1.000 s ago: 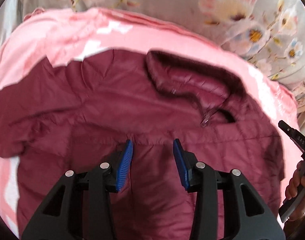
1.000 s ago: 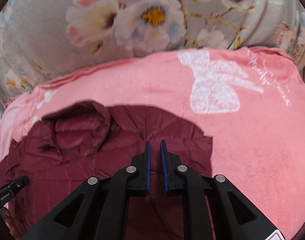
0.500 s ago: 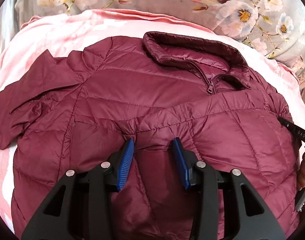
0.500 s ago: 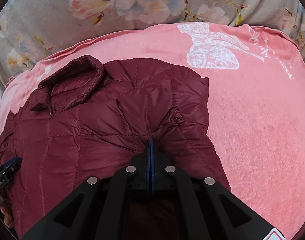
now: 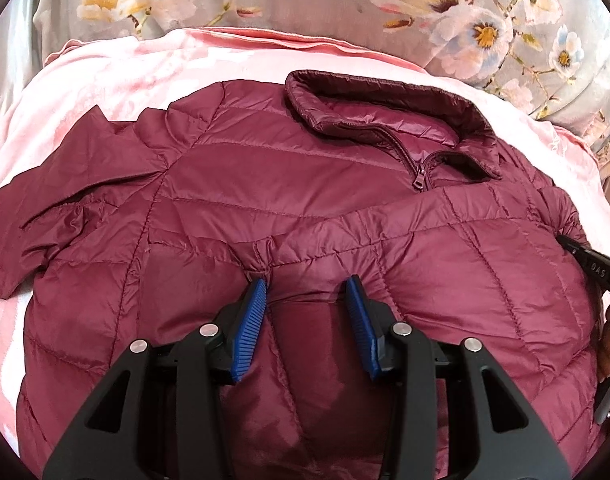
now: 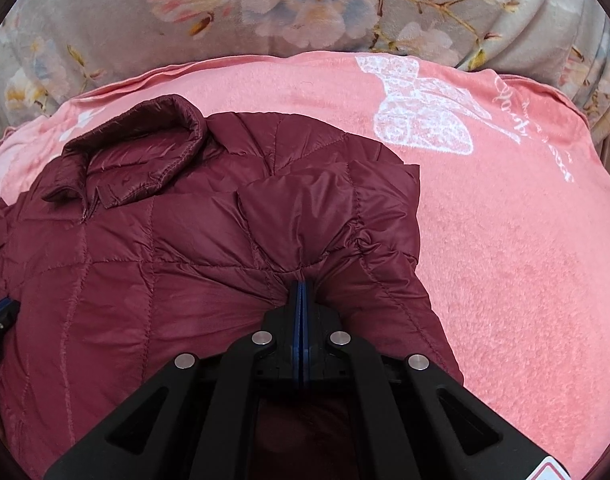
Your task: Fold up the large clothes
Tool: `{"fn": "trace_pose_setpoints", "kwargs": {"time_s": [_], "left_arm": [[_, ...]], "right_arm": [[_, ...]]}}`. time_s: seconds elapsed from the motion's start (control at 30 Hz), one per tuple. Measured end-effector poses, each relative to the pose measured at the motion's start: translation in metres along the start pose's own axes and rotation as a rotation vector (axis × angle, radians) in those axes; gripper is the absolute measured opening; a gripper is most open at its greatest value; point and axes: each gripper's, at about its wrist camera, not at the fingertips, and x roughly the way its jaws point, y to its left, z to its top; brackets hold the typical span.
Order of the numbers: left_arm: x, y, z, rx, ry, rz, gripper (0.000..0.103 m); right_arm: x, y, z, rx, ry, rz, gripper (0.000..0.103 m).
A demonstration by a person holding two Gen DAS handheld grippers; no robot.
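A maroon quilted puffer jacket (image 5: 289,184) lies front up on a pink blanket, collar at the far side, zip partly open. It also fills the left half of the right wrist view (image 6: 153,264). My left gripper (image 5: 307,286) is open, its blue pads resting on the jacket's front with a pucker of fabric at the left pad. My right gripper (image 6: 301,286) is shut on a bunched fold of the jacket near its right side, where a sleeve is folded over the body. The right gripper's body shows at the right edge of the left wrist view (image 5: 597,268).
The pink blanket (image 6: 505,240) with a white butterfly print (image 6: 421,112) spreads to the right of the jacket. A grey floral bedcover (image 5: 345,4) lies behind. The jacket's left sleeve (image 5: 45,200) stretches out leftward on the blanket.
Both grippers came down onto the jacket. The right gripper closed on the fabric and bunched it. The left gripper stayed open and moved slightly closer.
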Motion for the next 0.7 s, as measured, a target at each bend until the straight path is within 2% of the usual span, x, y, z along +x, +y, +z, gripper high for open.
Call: {"fn": "trace_pose_setpoints", "kwargs": {"time_s": [0.1, 0.13, 0.17, 0.2, 0.27, 0.33, 0.43, 0.57, 0.7], "left_arm": [[-0.015, 0.012, 0.002, -0.064, -0.034, -0.061, 0.055], [-0.024, 0.020, 0.001, -0.092, -0.046, -0.074, 0.058], [-0.037, 0.030, 0.000, -0.125, -0.060, -0.089, 0.068], [-0.058, 0.051, -0.002, -0.185, -0.095, -0.102, 0.079], [-0.083, 0.084, -0.005, -0.259, -0.144, -0.089, 0.088], [-0.105, 0.134, -0.009, -0.343, -0.161, -0.033, 0.089], [-0.118, 0.208, -0.015, -0.489, -0.138, 0.054, 0.088], [-0.133, 0.307, -0.036, -0.714, -0.145, 0.191, 0.088], [-0.142, 0.380, -0.056, -0.860, -0.175, 0.325, 0.088]], "right_arm": [[-0.002, 0.005, 0.001, -0.026, 0.000, -0.027, 0.000], [-0.007, 0.008, 0.002, -0.036, -0.006, -0.062, 0.000], [-0.014, 0.011, 0.001, -0.030, -0.010, -0.096, 0.003], [-0.026, 0.017, -0.001, -0.014, -0.028, -0.103, 0.013], [-0.055, 0.037, -0.007, 0.003, -0.062, -0.025, 0.013], [-0.080, 0.077, -0.017, -0.048, -0.074, 0.063, 0.013], [-0.103, 0.140, -0.034, -0.174, -0.072, 0.162, 0.013], [-0.110, 0.203, -0.058, -0.255, -0.031, 0.286, 0.013], [-0.089, 0.238, -0.079, -0.297, 0.041, 0.296, 0.013]]}}
